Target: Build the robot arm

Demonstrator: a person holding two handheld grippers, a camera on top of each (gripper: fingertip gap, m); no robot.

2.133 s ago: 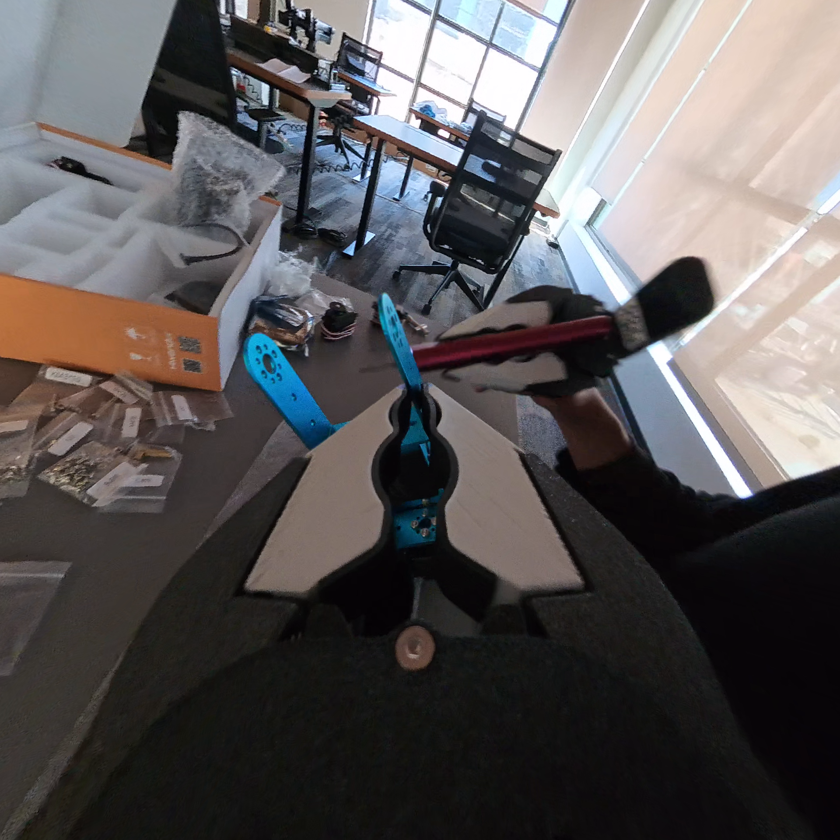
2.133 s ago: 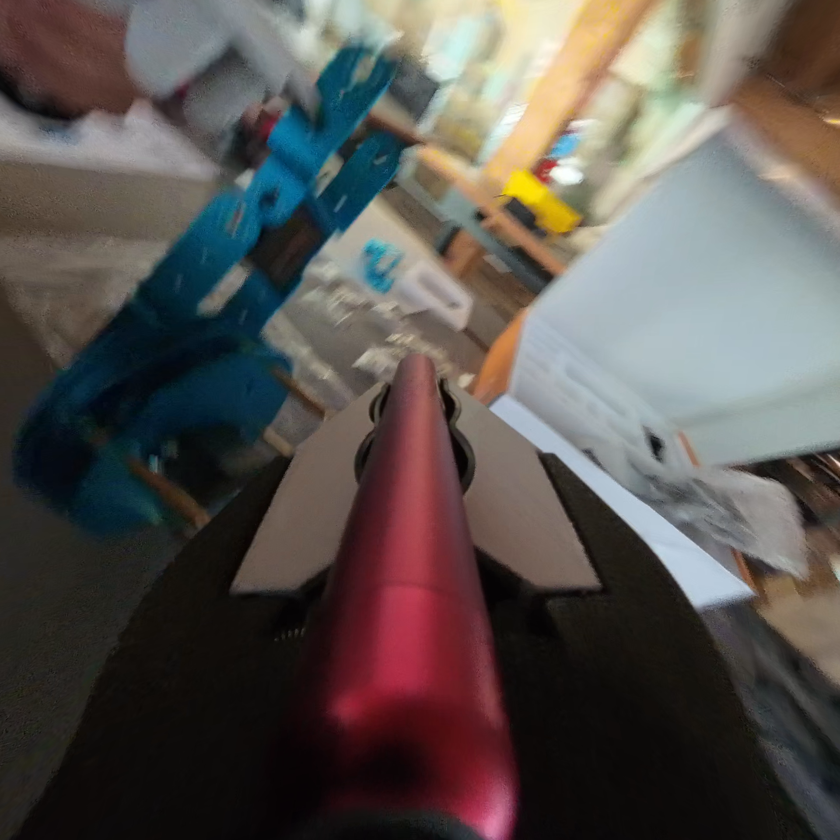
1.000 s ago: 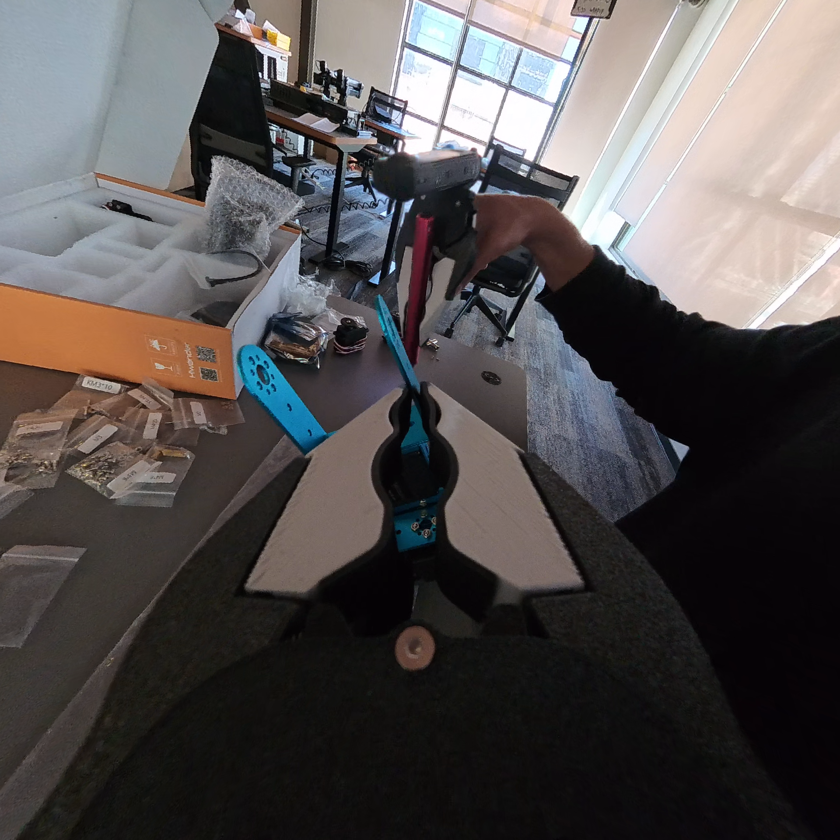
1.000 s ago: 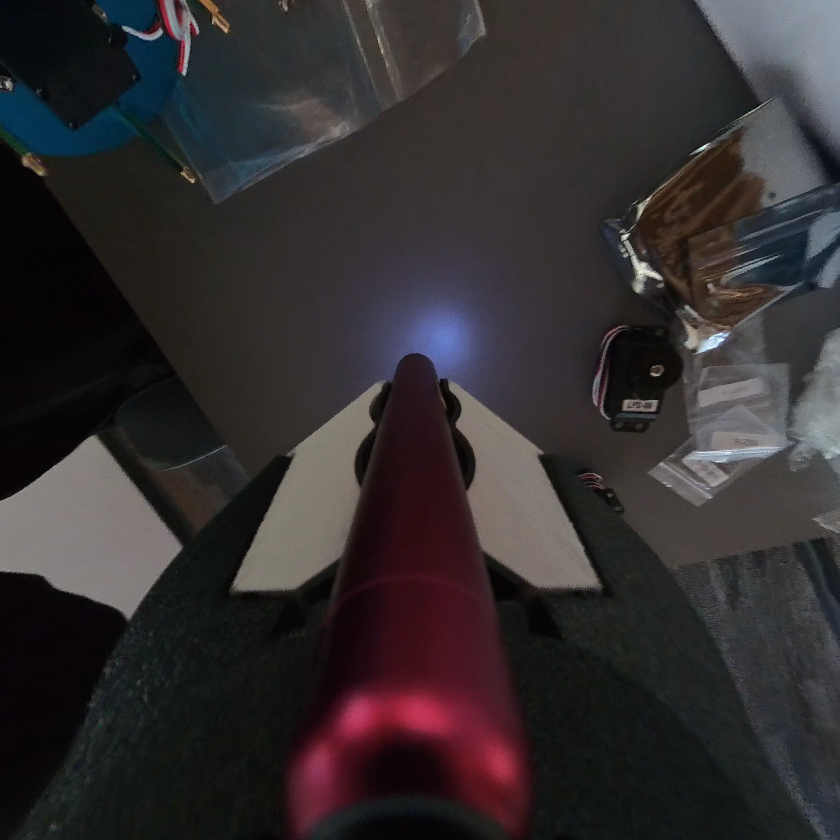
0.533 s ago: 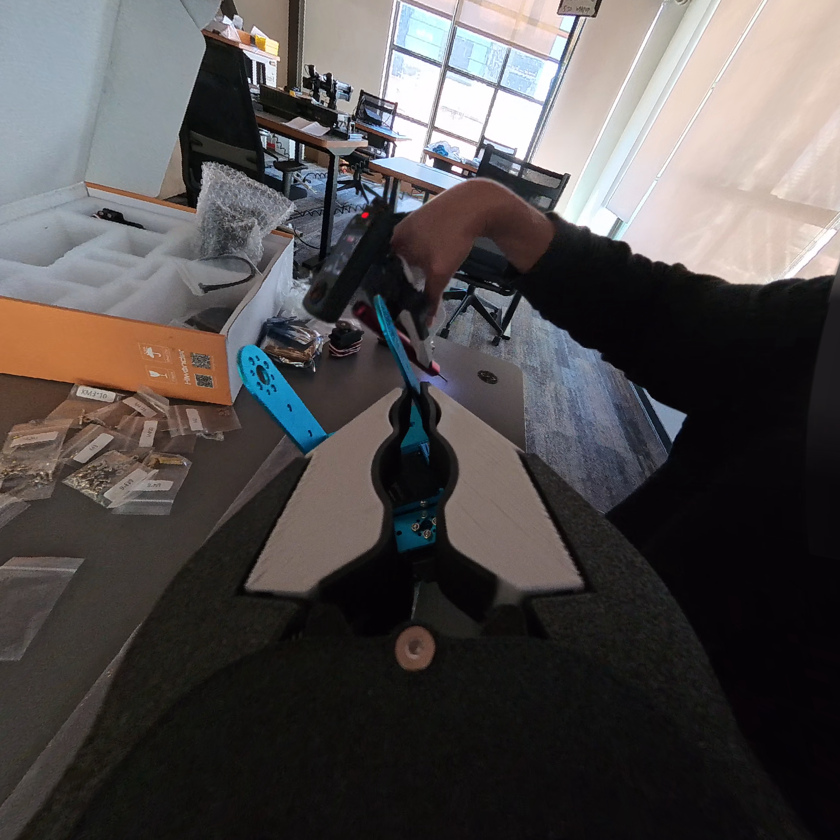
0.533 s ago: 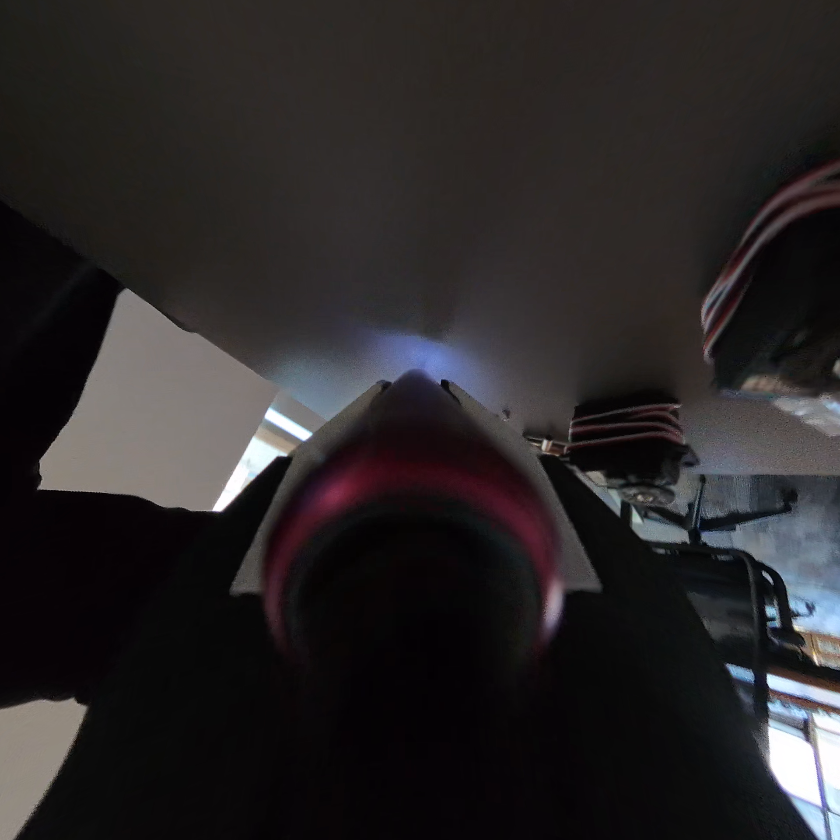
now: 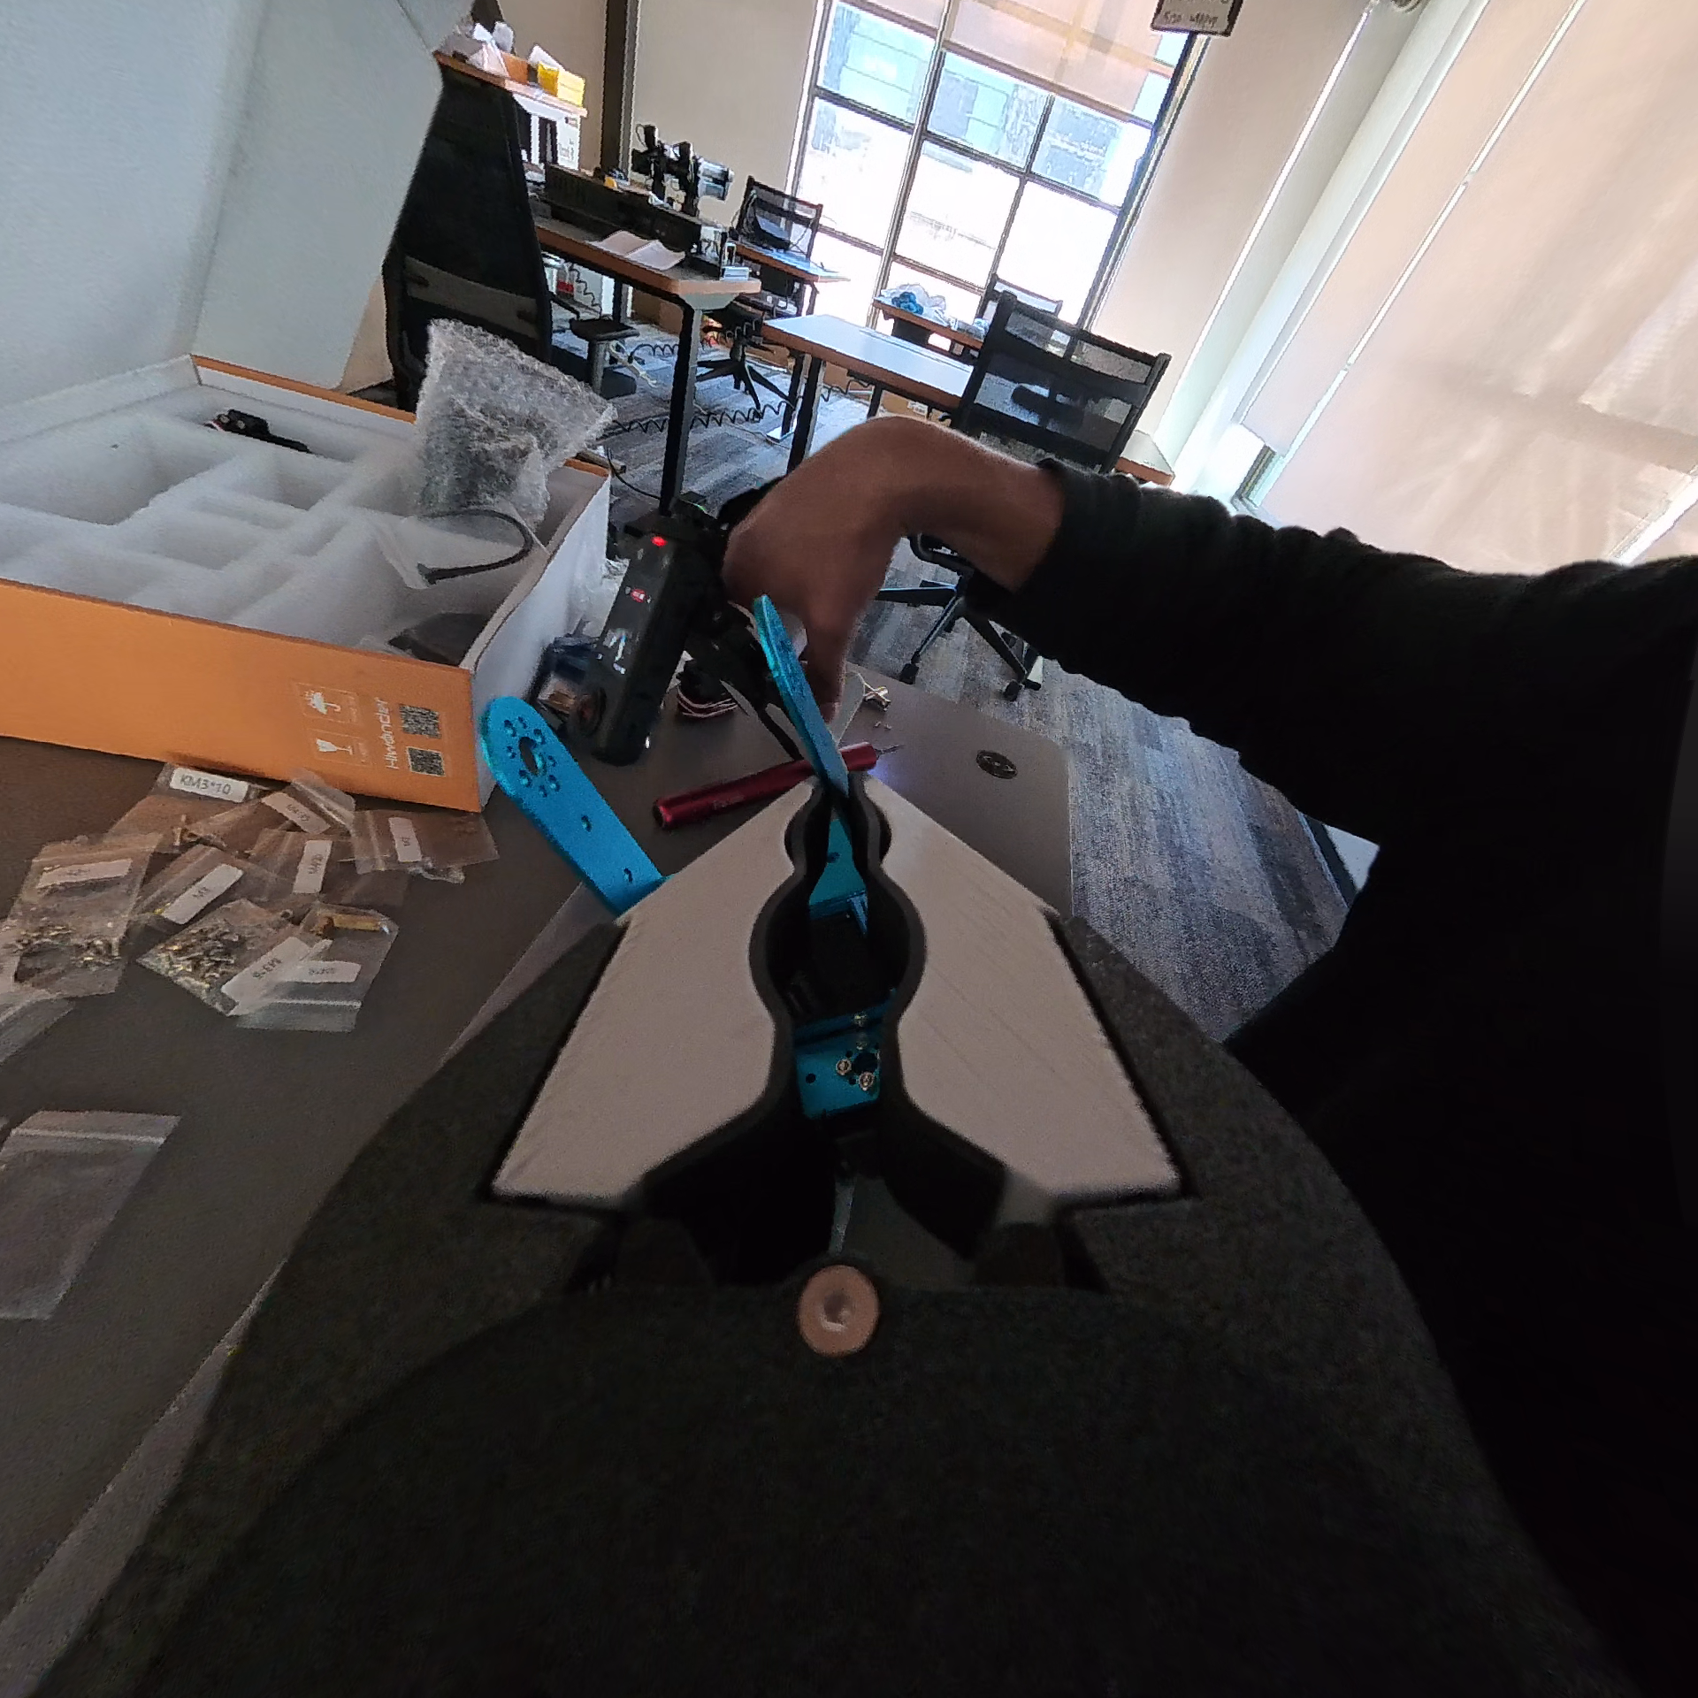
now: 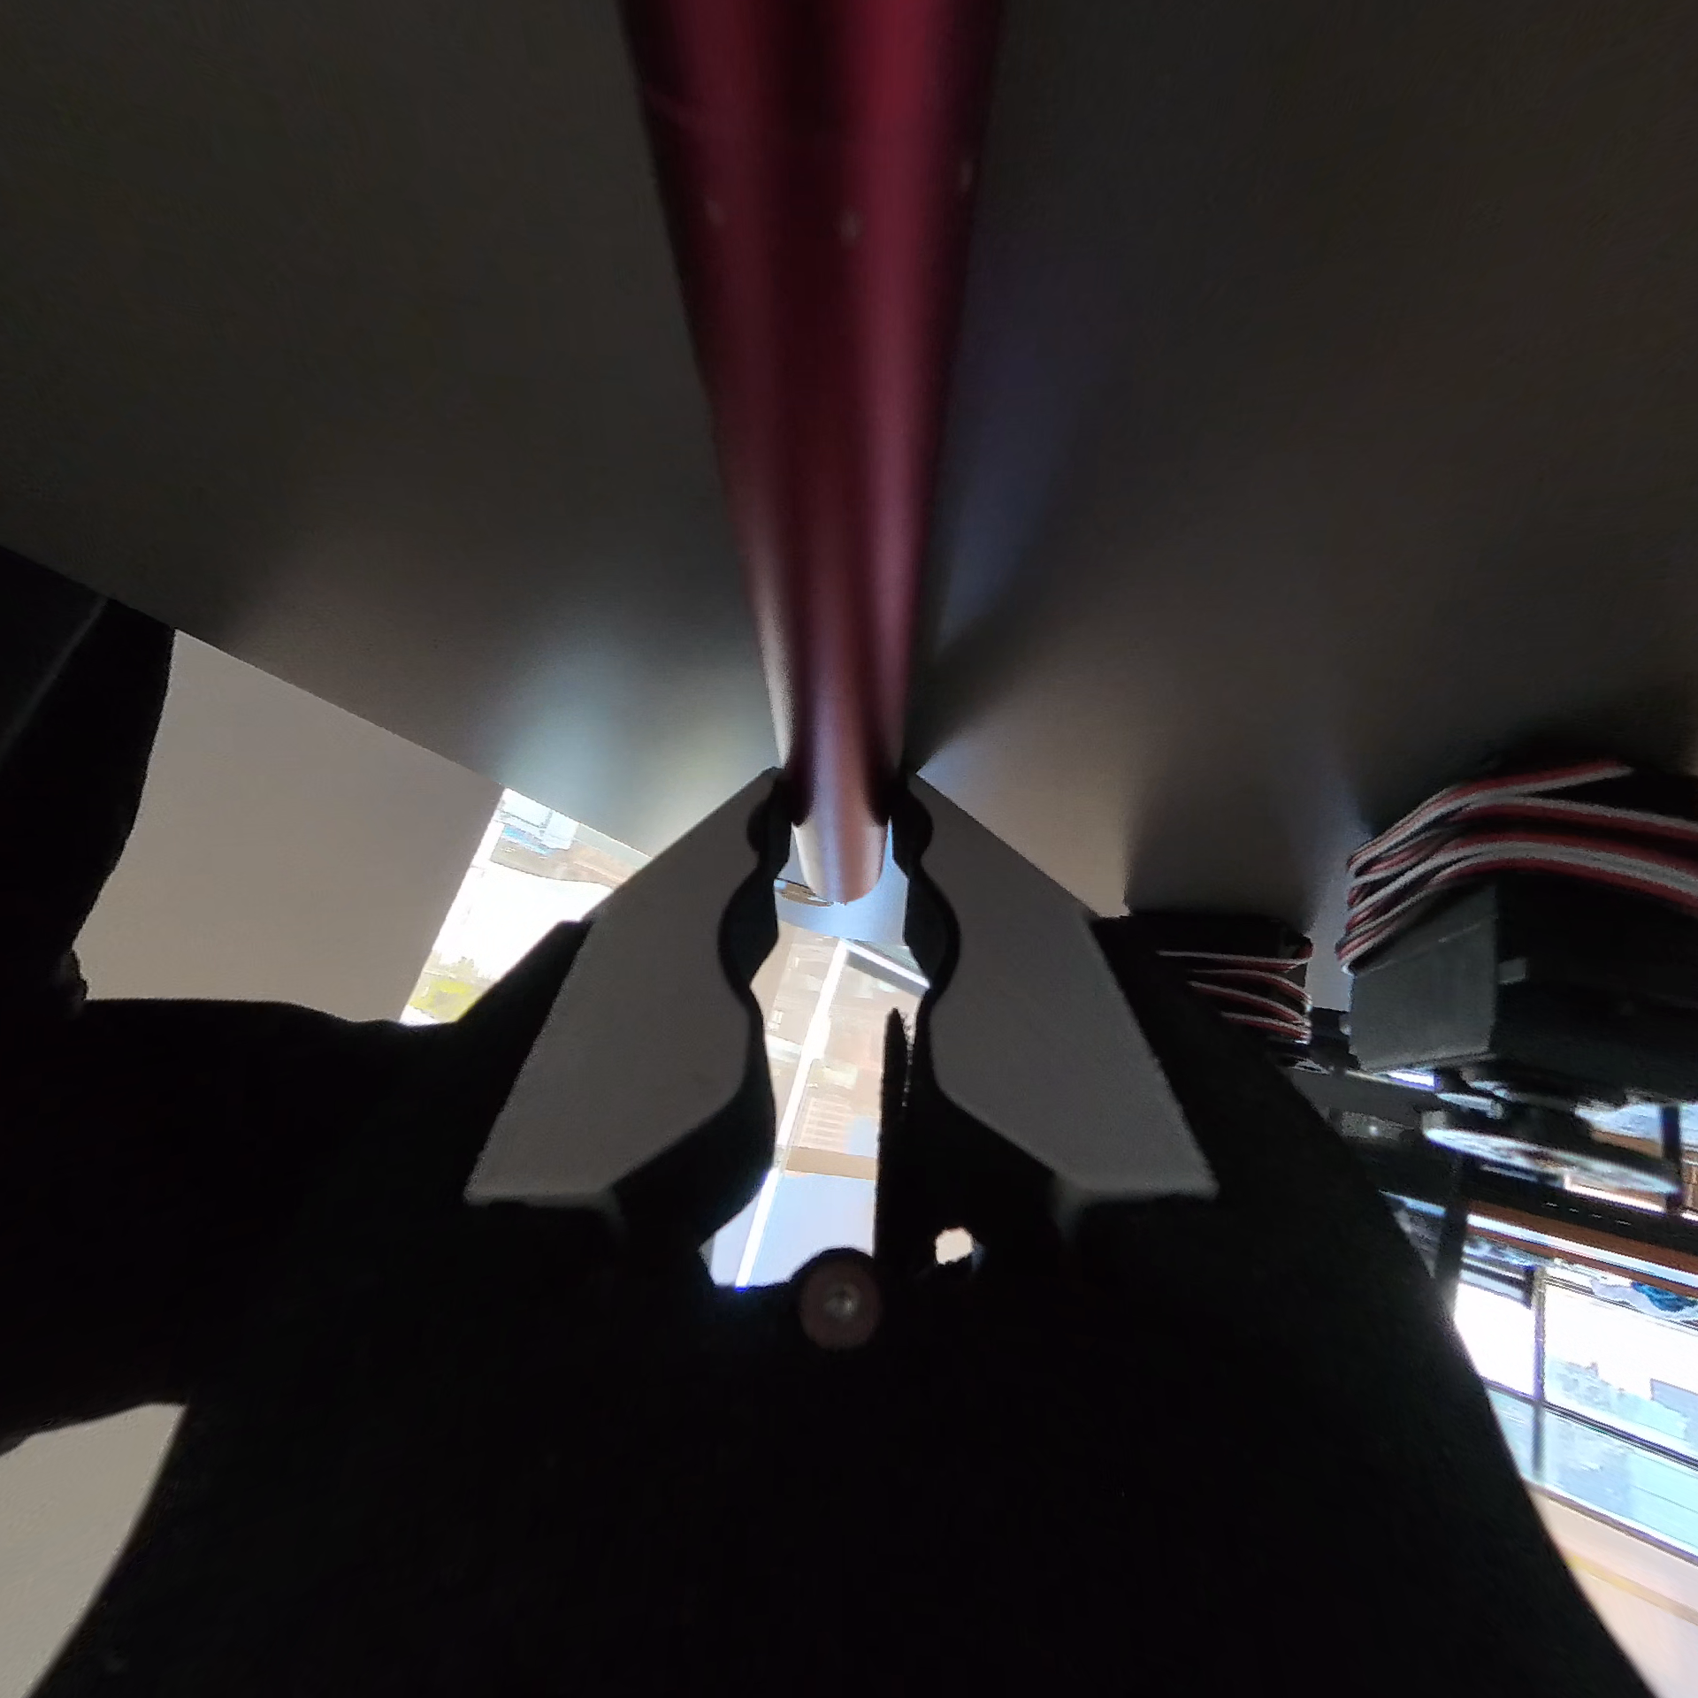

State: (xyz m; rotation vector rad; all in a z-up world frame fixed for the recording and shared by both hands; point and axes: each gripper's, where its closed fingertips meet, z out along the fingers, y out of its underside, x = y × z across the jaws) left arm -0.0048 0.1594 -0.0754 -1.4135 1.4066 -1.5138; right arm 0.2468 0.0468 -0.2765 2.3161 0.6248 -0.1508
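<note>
At centre frame, a blue bracket (image 7: 832, 919) is clamped by the left gripper (image 7: 841, 827); a red tool (image 8: 818, 413) lies between the right gripper's (image 8: 838, 809) slightly parted fingertips.

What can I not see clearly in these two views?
- Red tool: far end cut off by the top edge, right wrist view.
- Right gripper: whether its jaws clamp the tool is unclear; in the left wrist view the hand hides its fingers.
- Small bags: contents too small, left wrist view.
</note>
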